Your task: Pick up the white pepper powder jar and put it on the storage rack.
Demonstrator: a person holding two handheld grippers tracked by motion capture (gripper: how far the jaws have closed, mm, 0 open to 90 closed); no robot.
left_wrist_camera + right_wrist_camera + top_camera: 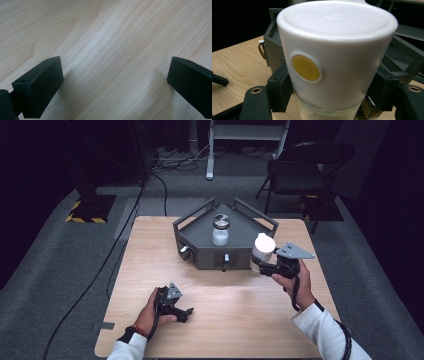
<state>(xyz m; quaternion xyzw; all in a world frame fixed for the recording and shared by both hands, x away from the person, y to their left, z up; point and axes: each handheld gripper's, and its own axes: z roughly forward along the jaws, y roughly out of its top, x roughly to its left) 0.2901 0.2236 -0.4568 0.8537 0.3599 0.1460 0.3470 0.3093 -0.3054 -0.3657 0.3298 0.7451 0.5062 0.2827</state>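
Item 1 — right gripper (263,266): jaws clamped on white-lidded jar (263,248), low on the body where white lid meets clear glass. Right gripper view: white lid (337,47) w/ yellow round dot (305,68), a black jaw either side. Jar upright, held just off the front-right corner of the grey tray (240,242), touching or not can't tell. Low grip prob. keeps the lid free and the jar level.

Item 2 — left gripper (184,312): jaws spread wide, nothing betw. them, bare wood below. Resting on table (225,300) near front-left edge, well apart from tray; appears parked, out of the way.

Item 3 — grey tray: angular, railed, centre-back of table. Holds second jar (221,230), dark-capped, upright, mid-tray.

Item 4 — folding chair (305,170), floor behind, right.
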